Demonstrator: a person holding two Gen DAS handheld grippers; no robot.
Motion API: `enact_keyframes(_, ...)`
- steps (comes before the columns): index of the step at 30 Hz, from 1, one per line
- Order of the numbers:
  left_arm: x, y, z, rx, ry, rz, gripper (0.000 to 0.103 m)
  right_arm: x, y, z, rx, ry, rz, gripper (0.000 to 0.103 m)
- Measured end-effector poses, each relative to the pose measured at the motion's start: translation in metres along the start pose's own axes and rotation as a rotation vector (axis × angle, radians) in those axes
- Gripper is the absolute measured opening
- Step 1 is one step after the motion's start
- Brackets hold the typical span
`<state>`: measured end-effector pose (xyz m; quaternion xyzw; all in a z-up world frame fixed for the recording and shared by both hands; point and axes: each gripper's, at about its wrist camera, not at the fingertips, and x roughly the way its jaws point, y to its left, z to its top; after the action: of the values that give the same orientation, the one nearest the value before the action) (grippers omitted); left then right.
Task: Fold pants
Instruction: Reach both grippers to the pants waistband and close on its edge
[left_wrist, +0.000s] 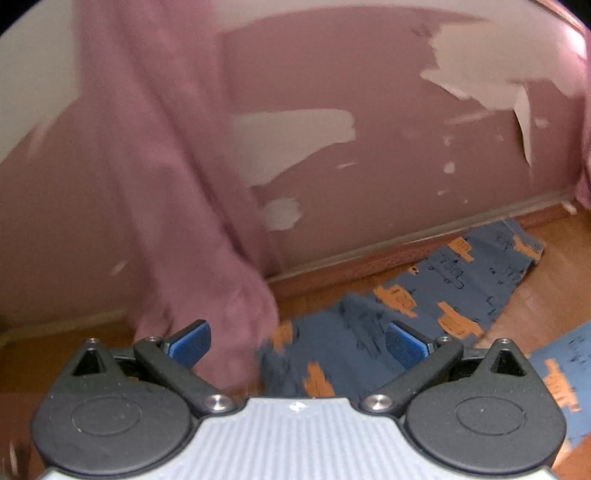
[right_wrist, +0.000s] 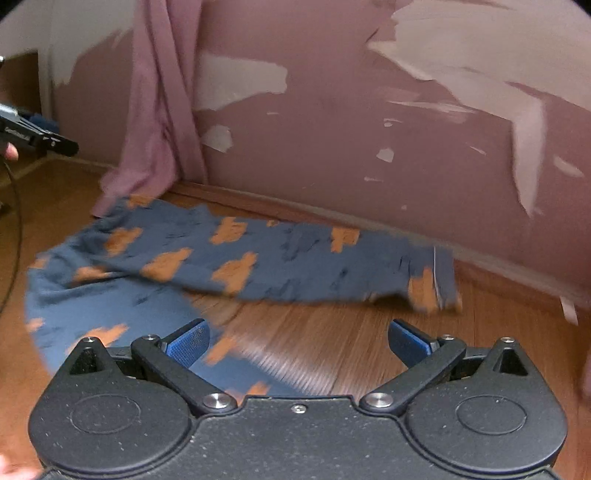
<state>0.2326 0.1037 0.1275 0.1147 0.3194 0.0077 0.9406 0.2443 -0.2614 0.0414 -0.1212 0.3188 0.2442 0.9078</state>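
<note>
Leftmost, a mauve curtain (right_wrist: 155, 110) hangs against the peeling wall (right_wrist: 332, 129), its hem touching the waist end of the blue pants with orange prints (right_wrist: 236, 258), which lie spread on the wooden floor (right_wrist: 332, 332) beside the baseboard. Both tools hold nothing: the left gripper (left_wrist: 297, 341) hovers with its jaws apart above the crumpled waist, and the right gripper (right_wrist: 297, 341) is likewise spread wide over bare floor between the two legs. Likely risks are pinching the curtain along with the waistband, or grabbing one fabric layer so the fold skews.
</note>
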Motion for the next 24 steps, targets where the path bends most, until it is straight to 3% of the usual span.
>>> enact_keyframes(4, 0.071, -0.004, -0.002, 0.103, 0.029, -0.057, 0.103, 0.090, -0.031, 0.037, -0.065, 0.033, 0.014, 0.102)
enact_keyframes(10, 0.155, -0.010, -0.017, 0.223, 0.106, -0.090, 0.097, 0.197, -0.070, 0.074, -0.023, 0.069, -0.038, 0.100)
enact_keyframes(13, 0.179, -0.002, -0.023, 0.201, 0.134, -0.116, 0.093, 0.225, -0.087, 0.074, 0.007, 0.101, -0.112, 0.095)
enact_keyframes(16, 0.195, 0.003, -0.025, 0.160, 0.175, -0.130, 0.084, 0.235, -0.103, 0.066, 0.060, 0.126, -0.084, 0.085)
enact_keyframes(19, 0.208, 0.006, -0.027, 0.135, 0.227, -0.099, 0.066, 0.231, -0.109, 0.053, 0.092, 0.112, -0.055, 0.074)
enact_keyframes(20, 0.211, 0.008, -0.027, 0.124, 0.240, -0.098, 0.054, 0.229, -0.110, 0.051, 0.098, 0.098, -0.057, 0.065)
enact_keyframes(21, 0.212, 0.008, -0.027, 0.118, 0.252, -0.103, 0.042, 0.225, -0.110, 0.047, 0.098, 0.078, -0.063, 0.047)
enact_keyframes(24, 0.214, 0.003, -0.027, 0.127, 0.284, -0.118, 0.016, 0.215, -0.107, 0.039, 0.086, 0.038, -0.075, 0.013)
